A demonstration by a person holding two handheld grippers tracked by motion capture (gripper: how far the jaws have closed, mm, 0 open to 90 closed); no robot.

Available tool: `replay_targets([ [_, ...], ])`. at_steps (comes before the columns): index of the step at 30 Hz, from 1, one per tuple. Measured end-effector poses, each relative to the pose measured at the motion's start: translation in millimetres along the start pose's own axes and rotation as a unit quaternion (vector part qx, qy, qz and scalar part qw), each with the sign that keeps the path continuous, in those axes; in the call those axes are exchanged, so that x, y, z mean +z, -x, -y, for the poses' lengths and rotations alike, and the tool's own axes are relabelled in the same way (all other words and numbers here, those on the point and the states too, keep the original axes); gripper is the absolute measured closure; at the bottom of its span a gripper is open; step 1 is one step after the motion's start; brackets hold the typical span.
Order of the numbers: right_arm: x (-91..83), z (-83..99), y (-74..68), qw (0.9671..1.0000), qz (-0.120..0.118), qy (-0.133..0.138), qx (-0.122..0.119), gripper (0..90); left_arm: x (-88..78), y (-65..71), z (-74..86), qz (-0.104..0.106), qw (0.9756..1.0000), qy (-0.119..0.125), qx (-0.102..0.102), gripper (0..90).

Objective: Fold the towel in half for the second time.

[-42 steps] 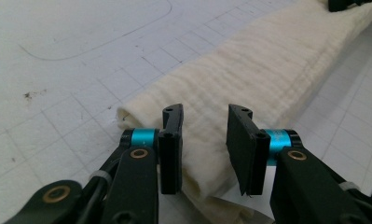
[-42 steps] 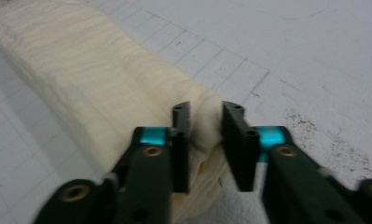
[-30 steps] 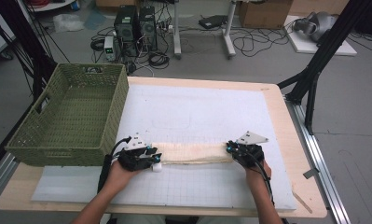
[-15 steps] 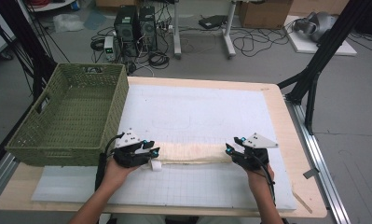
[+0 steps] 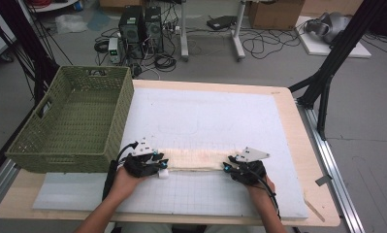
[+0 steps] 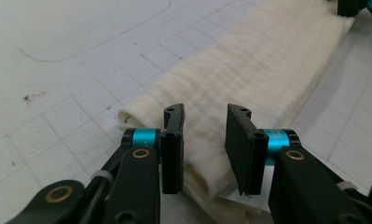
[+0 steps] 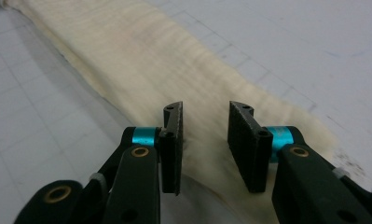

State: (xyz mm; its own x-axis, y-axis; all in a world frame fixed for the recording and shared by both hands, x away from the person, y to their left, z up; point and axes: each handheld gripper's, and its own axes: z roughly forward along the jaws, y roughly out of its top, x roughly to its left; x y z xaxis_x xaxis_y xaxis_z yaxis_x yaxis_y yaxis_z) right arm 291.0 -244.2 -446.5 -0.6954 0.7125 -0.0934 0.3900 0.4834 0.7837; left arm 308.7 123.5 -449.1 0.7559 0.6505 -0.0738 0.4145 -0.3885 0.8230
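While the long, cream-coloured folded cloth strip is laid lengthwise across the white gridded mat, its left end is straddled by the left gripper and its right end by the right gripper, both jaws just narrowed yet parted, pinching nothing.

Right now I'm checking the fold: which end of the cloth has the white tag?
The end at the left tongs. A white tag sticks out under the cloth there; the end at the right tongs shows none.

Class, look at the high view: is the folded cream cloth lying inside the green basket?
No, the cloth lies on the white mat, beside the basket.
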Motion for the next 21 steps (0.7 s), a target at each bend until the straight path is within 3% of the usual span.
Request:
replay_targets([
  [7,-8.9,10.8,17.7,0.9996,0.020,-0.005,0.022,66.2,-1.5,1.9,1.5,0.000,1.0000,-0.003,0.004,65.6],
  [16,-8.7,13.2,17.2,0.9994,0.026,-0.005,0.021,66.3,-3.3,1.7,2.4,0.001,1.0000,-0.004,0.001,64.7],
  [21,-12.0,15.2,17.6,0.9992,0.014,-0.001,0.037,63.3,-9.9,-2.4,1.6,-0.025,0.9996,0.007,-0.012,60.8],
])
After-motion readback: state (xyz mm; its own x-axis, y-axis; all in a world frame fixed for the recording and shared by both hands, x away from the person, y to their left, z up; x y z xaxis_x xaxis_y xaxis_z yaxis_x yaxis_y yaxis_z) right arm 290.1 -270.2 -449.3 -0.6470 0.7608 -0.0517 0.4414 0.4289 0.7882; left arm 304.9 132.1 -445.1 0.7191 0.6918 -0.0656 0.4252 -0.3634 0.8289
